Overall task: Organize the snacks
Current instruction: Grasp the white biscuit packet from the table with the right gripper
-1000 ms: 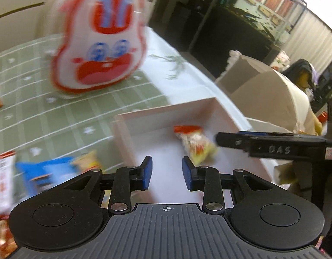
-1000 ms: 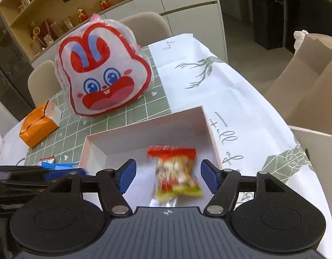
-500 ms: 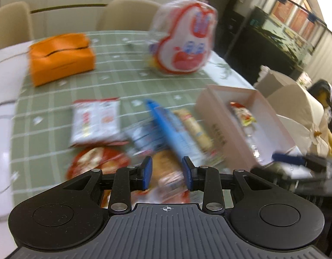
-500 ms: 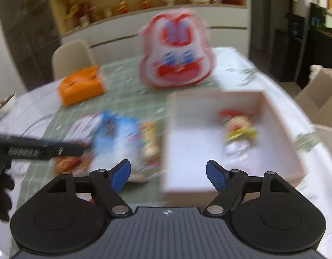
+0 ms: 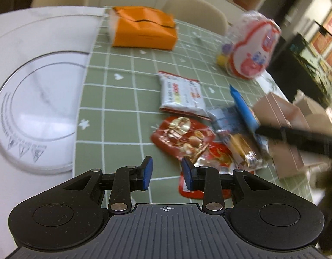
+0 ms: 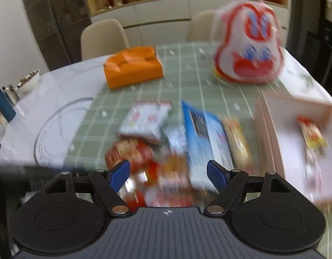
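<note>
Several snack packets lie in a heap on the green checked cloth: a white packet point(image 5: 180, 92), a red packet point(image 5: 183, 136), a blue box point(image 6: 206, 142) and a gold bar point(image 5: 241, 149). A pink open box point(image 6: 271, 129) at the right holds one red-and-yellow packet point(image 6: 312, 136). My left gripper point(image 5: 167, 173) is open and empty, low over the cloth just left of the red packet. My right gripper point(image 6: 169, 173) is wide open and empty above the heap; its arm point(image 5: 295, 137) crosses the left wrist view.
An orange tissue box point(image 5: 142, 30) and a rabbit-faced bag point(image 6: 250, 51) stand at the back. A glass turntable point(image 5: 38, 108) lies at the left on the white table. Chairs point(image 6: 103, 38) stand behind. A bowl point(image 6: 29, 83) and a blue bottle point(image 6: 2, 101) stand far left.
Both grippers have swung left, away from the pink box toward the snack heap. The left gripper has dropped closer to the cloth. Both stay open and empty.
</note>
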### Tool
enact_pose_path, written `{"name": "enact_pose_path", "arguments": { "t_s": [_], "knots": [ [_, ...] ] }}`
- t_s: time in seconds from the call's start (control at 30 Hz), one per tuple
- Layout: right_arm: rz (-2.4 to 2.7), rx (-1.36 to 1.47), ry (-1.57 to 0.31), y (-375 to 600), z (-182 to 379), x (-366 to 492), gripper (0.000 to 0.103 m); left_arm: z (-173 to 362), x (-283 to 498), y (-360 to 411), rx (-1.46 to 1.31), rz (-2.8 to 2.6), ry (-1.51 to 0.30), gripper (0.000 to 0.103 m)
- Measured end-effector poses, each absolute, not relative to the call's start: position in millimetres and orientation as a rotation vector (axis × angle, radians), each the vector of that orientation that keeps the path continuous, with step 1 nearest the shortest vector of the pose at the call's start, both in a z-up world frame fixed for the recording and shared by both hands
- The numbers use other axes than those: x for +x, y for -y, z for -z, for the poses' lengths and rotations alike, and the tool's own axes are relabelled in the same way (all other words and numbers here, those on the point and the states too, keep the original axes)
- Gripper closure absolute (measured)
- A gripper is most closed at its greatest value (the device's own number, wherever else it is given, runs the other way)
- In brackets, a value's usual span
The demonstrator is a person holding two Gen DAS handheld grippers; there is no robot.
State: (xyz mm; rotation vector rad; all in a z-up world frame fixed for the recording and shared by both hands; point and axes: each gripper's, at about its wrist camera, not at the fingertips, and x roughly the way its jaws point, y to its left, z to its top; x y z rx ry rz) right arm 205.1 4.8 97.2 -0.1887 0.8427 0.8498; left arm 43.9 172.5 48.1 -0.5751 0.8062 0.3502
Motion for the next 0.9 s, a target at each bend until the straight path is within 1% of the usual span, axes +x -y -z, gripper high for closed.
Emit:
{"name": "enact_pose_path", "arguments": {
  "t_s": [0.07, 0.23, 0.4, 0.43, 0.47, 0.53, 0.57, 0.7, 0.8, 0.9],
  "knots": [
    [-0.891, -0.205, -0.896, -38.2, -99.0, 223.9, 0.021, -45.3, 36.4, -168.1, -0.598, -0.365, -0.803, 0.069],
    [-0.884, -0.263, -0.991, -115.8, -67.4, 252.0, 0.021, -41.3, 28.8, -147.4, -0.626, -0.39, -0.828, 0.069],
    [-0.839, -0.432, -0.98, -153.6, -31.6, 255.0, 0.021, -41.0, 27.8, -133.6, -0.648, -0.389, -0.846, 0.069],
    [-0.847, -0.421, -0.989, -151.8, -29.1, 256.8, 0.021, -40.3, 27.8, -132.0, -0.648, -0.392, -0.848, 0.069],
    [-0.859, -0.393, -1.014, -147.2, -29.2, 260.4, 0.023, -40.3, 28.5, -131.0, -0.649, -0.394, -0.85, 0.069],
    [-0.861, -0.348, -1.043, -136.6, -34.7, 267.1, 0.032, -39.4, 31.4, -130.0, -0.656, -0.387, -0.857, 0.069],
    [-0.873, -0.331, -1.04, -128.5, -41.4, 268.3, 0.033, -39.0, 34.0, -128.8, -0.654, -0.376, -0.862, 0.069],
    [-0.892, -0.294, -0.964, -86.1, -75.9, 264.4, 0.034, -37.2, 49.6, -121.0, -0.623, -0.313, -0.884, 0.069],
    [-0.868, -0.255, -0.873, -33.4, -106.8, 249.4, 0.034, -40.6, 65.4, -110.8, -0.585, -0.234, -0.891, 0.069],
    [-0.759, -0.193, -0.829, 31.9, -118.0, 235.1, 0.034, -46.8, 83.3, -92.8, -0.53, -0.134, -0.903, 0.069]
  ]
}}
